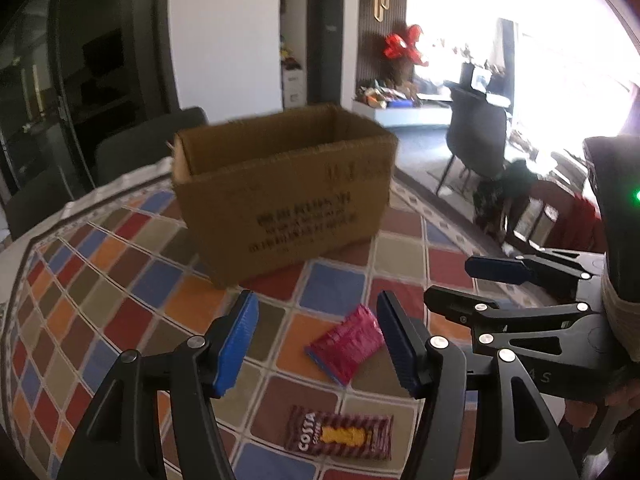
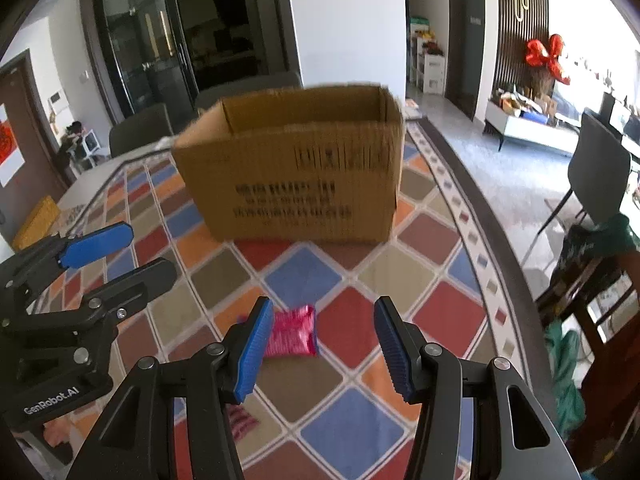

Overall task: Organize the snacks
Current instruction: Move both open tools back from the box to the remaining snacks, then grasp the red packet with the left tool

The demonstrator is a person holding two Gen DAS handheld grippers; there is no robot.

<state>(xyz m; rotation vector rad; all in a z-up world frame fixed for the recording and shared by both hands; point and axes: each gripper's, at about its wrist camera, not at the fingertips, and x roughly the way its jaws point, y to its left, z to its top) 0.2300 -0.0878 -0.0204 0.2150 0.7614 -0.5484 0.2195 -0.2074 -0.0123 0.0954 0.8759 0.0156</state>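
Checkered tablecloth covering the table, open cardboard box sitting beyond both tongs. Left gripper is hovering spread wide, pink snack pack lying under its gap, Costa packet nearer. Right gripper is hanging spread too, gripping nothing.

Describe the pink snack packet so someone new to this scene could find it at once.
Start at the open brown cardboard box on the table's multicoloured diamond-patterned cloth. In front of its printed side lies the small crinkled bright pink foil packet, flat on the cloth. Its neighbour, the dark maroon Costa coffee sachet, is printed and lies nearer the camera.
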